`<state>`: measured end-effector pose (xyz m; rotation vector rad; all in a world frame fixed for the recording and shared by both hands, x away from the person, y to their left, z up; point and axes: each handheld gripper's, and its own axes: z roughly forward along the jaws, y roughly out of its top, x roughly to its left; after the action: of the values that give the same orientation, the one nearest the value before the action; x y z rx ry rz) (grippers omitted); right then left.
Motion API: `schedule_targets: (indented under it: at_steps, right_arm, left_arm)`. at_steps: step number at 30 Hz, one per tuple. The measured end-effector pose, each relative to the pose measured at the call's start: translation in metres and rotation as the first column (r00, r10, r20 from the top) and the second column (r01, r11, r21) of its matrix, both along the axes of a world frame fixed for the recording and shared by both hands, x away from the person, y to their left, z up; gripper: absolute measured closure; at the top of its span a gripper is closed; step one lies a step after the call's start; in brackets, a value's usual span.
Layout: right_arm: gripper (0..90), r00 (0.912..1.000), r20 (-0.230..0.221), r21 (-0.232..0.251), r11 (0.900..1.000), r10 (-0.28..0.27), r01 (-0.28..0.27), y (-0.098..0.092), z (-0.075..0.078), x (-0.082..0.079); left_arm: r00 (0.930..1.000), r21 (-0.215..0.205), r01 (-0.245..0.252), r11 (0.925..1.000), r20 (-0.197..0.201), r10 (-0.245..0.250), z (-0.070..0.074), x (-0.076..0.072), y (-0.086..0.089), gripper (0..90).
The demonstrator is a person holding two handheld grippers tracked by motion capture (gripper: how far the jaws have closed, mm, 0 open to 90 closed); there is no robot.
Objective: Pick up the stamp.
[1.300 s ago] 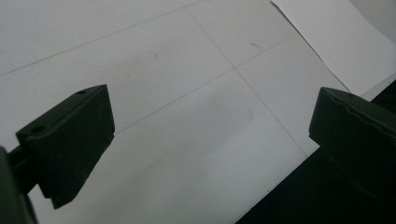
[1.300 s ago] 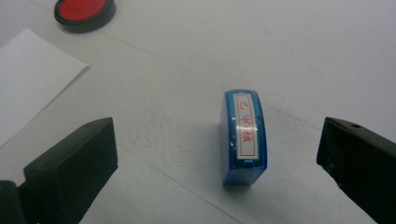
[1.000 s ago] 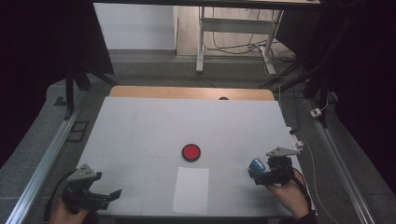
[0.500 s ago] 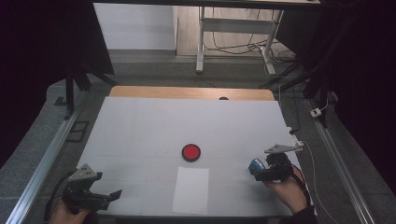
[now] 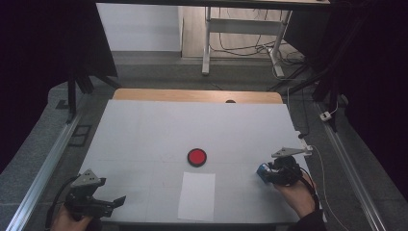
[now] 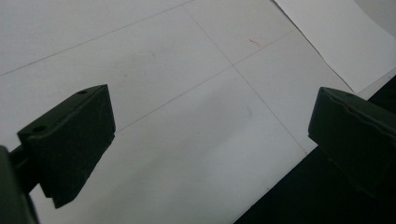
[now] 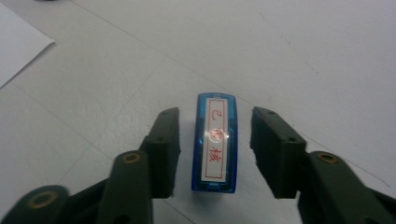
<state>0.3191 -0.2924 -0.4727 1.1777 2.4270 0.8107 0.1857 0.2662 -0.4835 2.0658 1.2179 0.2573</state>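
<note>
A small blue stamp (image 7: 214, 142) with a white label and red characters lies flat on the white table (image 5: 144, 130), near its front right (image 5: 262, 172). My right gripper (image 7: 215, 121) straddles it, one jaw on each side. Its jaws have just been closing, and a narrow gap still shows on both sides of the stamp. In the high view this gripper (image 5: 269, 173) is low over the table, held by a hand. My left gripper (image 5: 118, 199) rests at the front left corner. Its jaws stand wide apart over bare table (image 6: 210, 126) with nothing between them.
A red round pad (image 5: 197, 157) sits at the table's middle. A white paper sheet (image 5: 197, 196) lies in front of it by the near edge, and its corner shows in the left gripper view (image 6: 336, 37). A wooden strip (image 5: 192, 95) borders the far edge.
The right gripper's jaws have drawn closer around the blue stamp. Both hands have kept their places.
</note>
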Motion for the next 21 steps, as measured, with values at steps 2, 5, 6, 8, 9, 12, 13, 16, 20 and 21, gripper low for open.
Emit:
schedule_targets:
  at_steps: [2, 5, 6, 8, 9, 12, 13, 16, 20, 21]
  right_arm:
    - [66.5, 1.0000, -0.001, -0.005, 1.000, 0.005, -0.005, 0.0005, 0.0009, -0.0006]
    - [69.7, 0.9998, 0.005, -0.014, 1.000, 0.020, -0.020, 0.0014, 0.0017, -0.0013]
    - [69.9, 0.9998, 0.005, -0.019, 1.000, 0.020, -0.020, 0.0022, 0.0020, -0.0017]
    - [70.0, 0.9998, 0.004, -0.023, 1.000, 0.021, -0.021, 0.0030, 0.0021, -0.0018]
    - [70.1, 0.9998, -0.004, -0.019, 1.000, 0.019, -0.019, 0.0024, 0.0025, -0.0016]
    - [70.1, 0.9998, -0.005, -0.009, 1.000, 0.017, -0.017, 0.0015, 0.0026, -0.0015]
    - [70.1, 0.9998, -0.004, -0.006, 1.000, 0.019, -0.019, 0.0009, 0.0031, -0.0015]
    - [70.1, 0.9997, -0.002, -0.002, 1.000, 0.022, -0.022, 0.0004, 0.0042, -0.0021]
    - [70.1, 0.9997, 0.002, 0.013, 1.000, 0.026, -0.026, -0.0007, 0.0058, -0.0029]
    - [70.1, 0.9997, 0.002, 0.013, 1.000, 0.026, -0.026, -0.0007, 0.0058, -0.0029]
  left_arm:
    - [1.0000, -0.001, 0.002, 1.0000, -0.001, -0.002, 0.0000, 0.0001, 0.0000, 1.2]
    - [1.0000, 0.002, 0.002, 1.0000, 0.000, -0.002, 0.0001, 0.0000, -0.0001, 1.2]
    - [1.0000, 0.004, 0.001, 1.0000, 0.000, -0.001, 0.0000, 0.0000, -0.0002, 1.2]
    - [1.0000, 0.005, 0.001, 1.0000, 0.002, -0.001, 0.0000, -0.0001, -0.0004, 1.2]
    - [1.0000, 0.005, 0.001, 1.0000, 0.002, -0.001, 0.0000, -0.0002, -0.0004, 1.2]
    - [1.0000, 0.005, 0.002, 1.0000, 0.002, -0.002, 0.0000, -0.0002, -0.0005, 1.2]
    - [1.0000, 0.004, 0.002, 1.0000, 0.001, -0.002, 0.0000, -0.0001, -0.0004, 1.2]
    - [1.0000, 0.005, 0.000, 1.0000, 0.001, 0.000, -0.0001, -0.0001, -0.0004, 1.2]
    - [1.0000, 0.005, -0.001, 1.0000, 0.002, 0.001, 0.0000, -0.0001, -0.0004, 1.1]
    - [1.0000, 0.005, 0.000, 1.0000, 0.001, 0.000, 0.0000, -0.0001, -0.0003, 1.1]
